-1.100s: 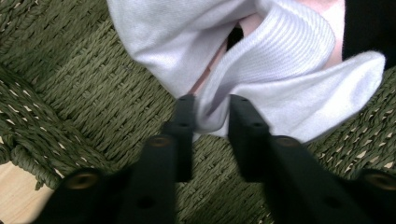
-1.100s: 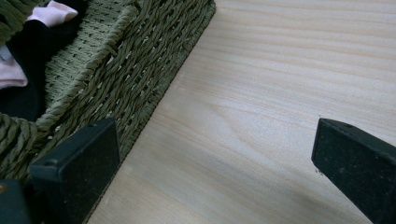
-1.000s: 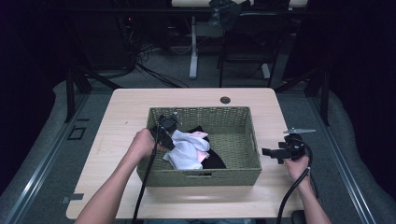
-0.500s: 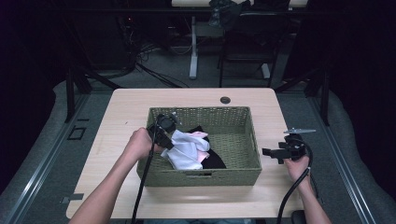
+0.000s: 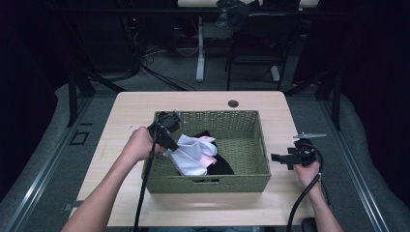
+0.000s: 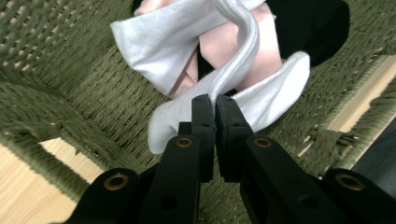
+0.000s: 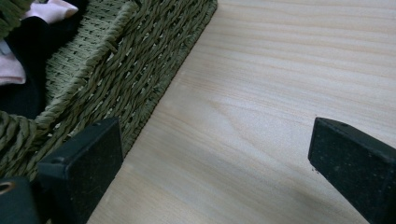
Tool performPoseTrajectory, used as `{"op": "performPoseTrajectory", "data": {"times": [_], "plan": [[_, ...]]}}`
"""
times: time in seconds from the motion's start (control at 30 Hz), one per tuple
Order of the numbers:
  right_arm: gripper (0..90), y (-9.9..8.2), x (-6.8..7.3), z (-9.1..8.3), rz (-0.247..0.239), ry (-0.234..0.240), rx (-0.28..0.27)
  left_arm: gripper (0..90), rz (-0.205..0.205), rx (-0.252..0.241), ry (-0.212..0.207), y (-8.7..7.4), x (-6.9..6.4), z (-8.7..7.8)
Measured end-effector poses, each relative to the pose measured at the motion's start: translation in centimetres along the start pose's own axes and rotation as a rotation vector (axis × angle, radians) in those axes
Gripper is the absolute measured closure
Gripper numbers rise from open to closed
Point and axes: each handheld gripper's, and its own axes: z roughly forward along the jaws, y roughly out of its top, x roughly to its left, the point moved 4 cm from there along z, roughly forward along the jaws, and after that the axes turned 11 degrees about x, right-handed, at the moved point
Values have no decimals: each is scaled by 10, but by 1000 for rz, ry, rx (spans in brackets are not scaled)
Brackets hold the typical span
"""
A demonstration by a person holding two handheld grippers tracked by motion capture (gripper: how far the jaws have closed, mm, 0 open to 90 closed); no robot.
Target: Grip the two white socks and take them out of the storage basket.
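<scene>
An olive woven basket [image 5: 208,183] stands mid-table and holds a white garment [image 5: 189,155], a pink one [image 5: 209,151] and a black one [image 5: 221,166]. My left gripper [image 5: 173,144] reaches into the basket's left part. In the left gripper view my left gripper [image 6: 215,100] is shut on a hem of the white garment [image 6: 187,37], which lies over the pink cloth [image 6: 224,46] and black cloth [image 6: 322,28]. My right gripper [image 5: 276,158] is held open over bare table just right of the basket. Nothing lies between the jaws of my right gripper [image 7: 219,154].
The light wooden table [image 5: 193,104] has a round cable hole [image 5: 233,103] at its far edge. The basket wall [image 7: 140,60] runs close beside my right gripper's left jaw. Bare table lies to both sides of the basket. Dark floor, chair legs and cables lie beyond.
My left hand has drawn slightly leftward with the white garment in its jaws. The right gripper has stayed in place.
</scene>
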Motion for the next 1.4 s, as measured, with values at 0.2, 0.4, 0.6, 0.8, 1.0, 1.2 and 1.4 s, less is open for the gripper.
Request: {"op": "performPoseTrajectory", "data": {"times": [0.2,0.4,0.6,0.8,1.0,1.2,1.4], "plan": [[26,0,0,1,-10,11,6,875,14,-8,11,-4,-1,-15],[26,0,0,1,-2,6,8,875,16,-22,10,-7,-2,-26],[25,0,0,1,-1,11,9,875,23,-51,21,-10,-4,-42],[25,0,0,1,-2,12,9,875,21,-74,39,-12,-3,-58],[24,0,0,1,-1,14,8,875,17,-92,51,-14,-2,-70],[23,0,0,2,3,23,5,876,10,-110,65,-15,0,-81],[22,-1,-1,2,3,19,10,876,-3,-135,77,-15,3,-93]]}}
